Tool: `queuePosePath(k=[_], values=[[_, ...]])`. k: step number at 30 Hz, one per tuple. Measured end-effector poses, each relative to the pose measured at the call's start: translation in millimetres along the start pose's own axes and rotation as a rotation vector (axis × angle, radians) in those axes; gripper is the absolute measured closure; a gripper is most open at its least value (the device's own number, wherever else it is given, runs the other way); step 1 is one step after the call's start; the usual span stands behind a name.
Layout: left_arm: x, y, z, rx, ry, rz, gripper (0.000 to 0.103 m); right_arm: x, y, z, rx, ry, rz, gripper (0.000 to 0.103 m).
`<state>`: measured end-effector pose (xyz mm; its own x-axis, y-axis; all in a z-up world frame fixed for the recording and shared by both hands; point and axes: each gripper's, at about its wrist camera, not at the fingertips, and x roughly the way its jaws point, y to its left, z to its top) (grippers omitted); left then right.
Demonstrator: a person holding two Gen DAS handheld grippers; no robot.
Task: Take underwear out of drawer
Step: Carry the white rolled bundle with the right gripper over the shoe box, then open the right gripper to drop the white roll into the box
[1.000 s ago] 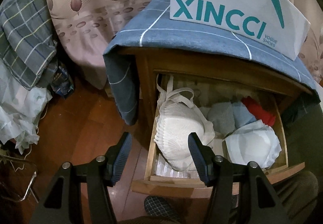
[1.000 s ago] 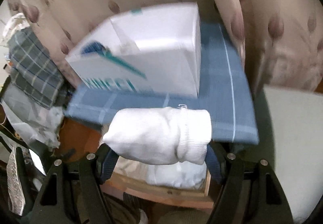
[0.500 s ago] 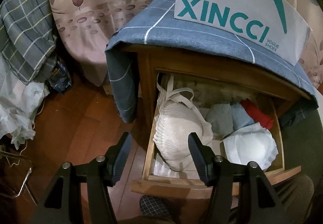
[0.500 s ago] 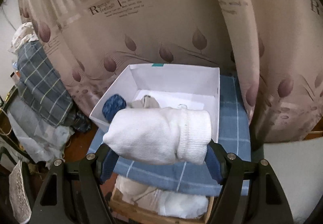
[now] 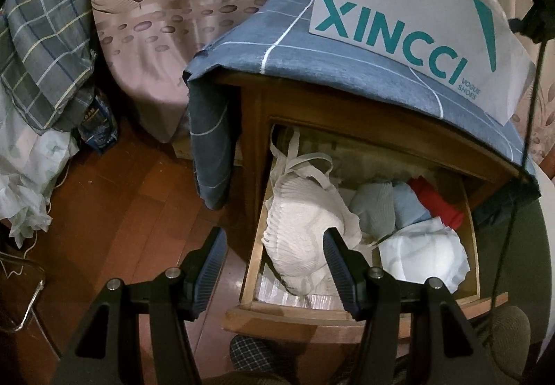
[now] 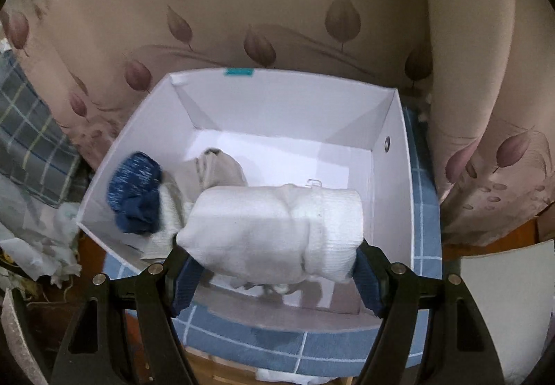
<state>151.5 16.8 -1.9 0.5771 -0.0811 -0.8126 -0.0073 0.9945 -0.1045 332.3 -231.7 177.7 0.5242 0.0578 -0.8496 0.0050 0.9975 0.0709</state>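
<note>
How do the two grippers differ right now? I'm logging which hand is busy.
The right gripper is shut on a white rolled garment above the white box; the left gripper is open and empty, over the drawer. Both have dark blue pads.

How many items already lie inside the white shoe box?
3: a blue bundle at the left wall, a beige piece beside it, a cream knit piece beneath. The held white roll may hide more.
</note>
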Motion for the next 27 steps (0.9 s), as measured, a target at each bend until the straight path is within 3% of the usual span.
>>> queuePosePath(k=[9, 17, 27], values=[[0.4, 2.4, 0.4, -0.013, 0.003, -0.009, 0.043, 33.7, -3.7, -3.9, 0.014, 0.066, -0.057, 0.028], [1.7, 3.1, 0.0, -0.025, 0.004, -0.02, 0.043, 38.2, 2.4, -4.0, -0.031, 0.083, -0.078, 0.024], [1.2, 3.5, 0.2, -0.027, 0.004, -0.021, 0.043, 29.5, -7.0, -2.2, 0.009, 0.085, -0.055, 0.013]])
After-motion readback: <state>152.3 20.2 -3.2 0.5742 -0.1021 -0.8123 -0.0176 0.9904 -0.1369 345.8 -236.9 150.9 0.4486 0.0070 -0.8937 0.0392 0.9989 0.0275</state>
